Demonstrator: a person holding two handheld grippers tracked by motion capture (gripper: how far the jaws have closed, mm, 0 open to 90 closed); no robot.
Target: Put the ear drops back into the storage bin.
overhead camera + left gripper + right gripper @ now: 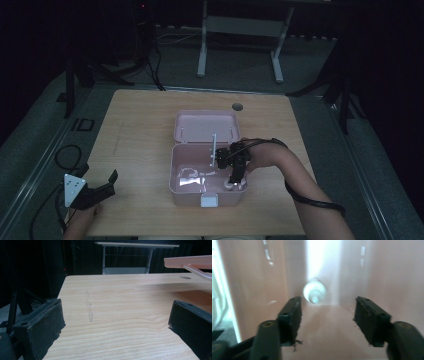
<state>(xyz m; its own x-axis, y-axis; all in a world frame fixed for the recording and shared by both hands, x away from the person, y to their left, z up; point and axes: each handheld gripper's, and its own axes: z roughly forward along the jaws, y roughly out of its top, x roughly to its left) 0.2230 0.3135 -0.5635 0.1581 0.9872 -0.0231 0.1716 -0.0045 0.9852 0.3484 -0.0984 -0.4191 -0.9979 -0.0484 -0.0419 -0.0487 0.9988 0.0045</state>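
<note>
So the small white round thing [314,292] is sitting on the floor of the pink box [175,175], near the front right corner from where I'm standing, right up close to the wall there. In the right gripper view it's a bit blurry, so I can't tell exactly what it is, just a pale roundish blob with a bright glare streak on the pink wall behind it. My right tongs [234,181] are pointing down into the box just above it, and the jaws are spread apart with nothing between them; the white thing lies past the tips, a bit closer to the left jaw in that view, not touched by either one. There's also something clear and crinkly, like plastic wrap [189,175], lying in the left half of the box. The box is open, its lid [205,126] tipped back behind it, with a thin white strut [213,148] running from lid to base, and a white latch [209,200] on the front wall. It sits around the middle of the wooden surface [135,135]. My left tongs [102,189] are way off at the near left corner of the surface, well apart from the box, jaws wide open on nothing, just bare wood between them, with the lid's edge peeking in at the top right of the left gripper view.
</note>
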